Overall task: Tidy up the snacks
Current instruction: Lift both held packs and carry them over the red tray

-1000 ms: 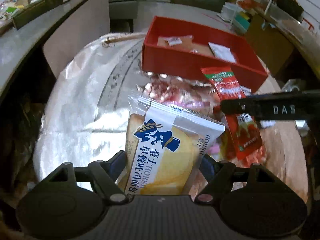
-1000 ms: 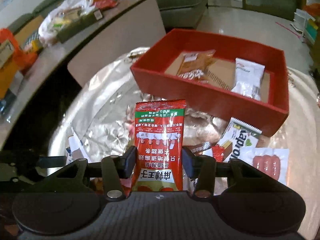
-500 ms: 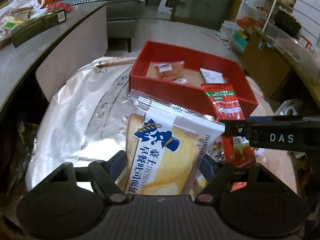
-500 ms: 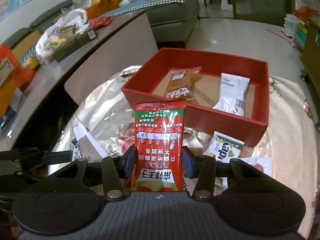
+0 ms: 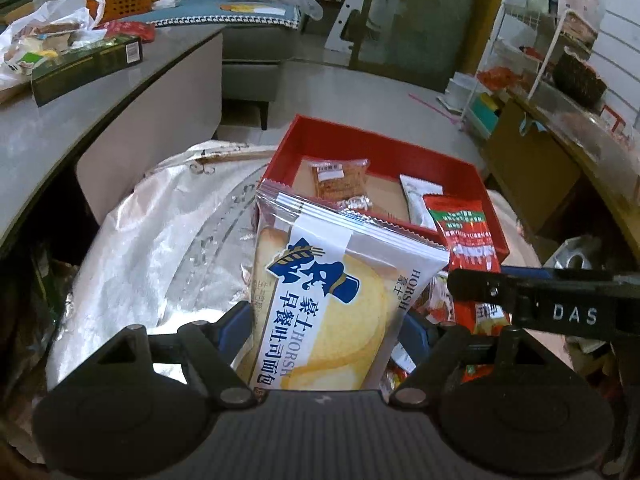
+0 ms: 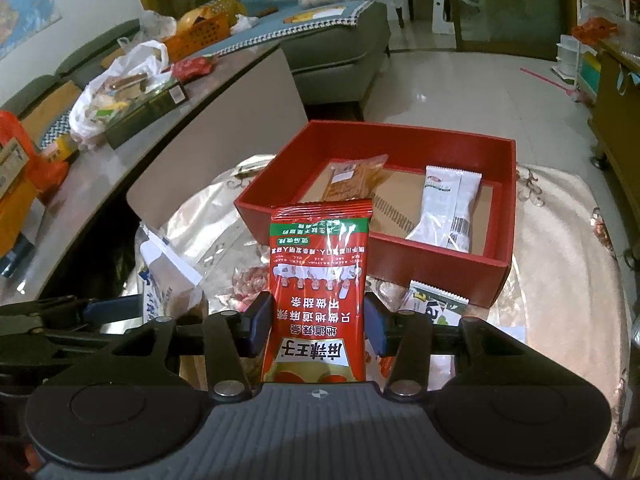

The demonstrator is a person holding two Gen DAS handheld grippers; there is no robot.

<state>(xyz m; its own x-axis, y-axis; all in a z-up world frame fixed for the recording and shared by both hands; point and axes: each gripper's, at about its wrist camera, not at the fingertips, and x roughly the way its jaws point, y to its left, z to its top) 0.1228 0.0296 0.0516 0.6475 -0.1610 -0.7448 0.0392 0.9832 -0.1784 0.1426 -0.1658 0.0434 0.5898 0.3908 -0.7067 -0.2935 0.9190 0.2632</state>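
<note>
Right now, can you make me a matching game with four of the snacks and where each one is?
Things:
1. bread packet
2. red spicy-strip packet
3. white sachet
4. green-and-white packet

Places:
A. lying inside the red box
B. held in the right gripper
C. on the table in front of the box
D. held in the left gripper

Pairs: 1-D, 2-B, 3-A, 4-C

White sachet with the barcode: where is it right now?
In the right wrist view the white sachet lies inside the red box, on its right side, with the orange-brown packet to its left.
</note>
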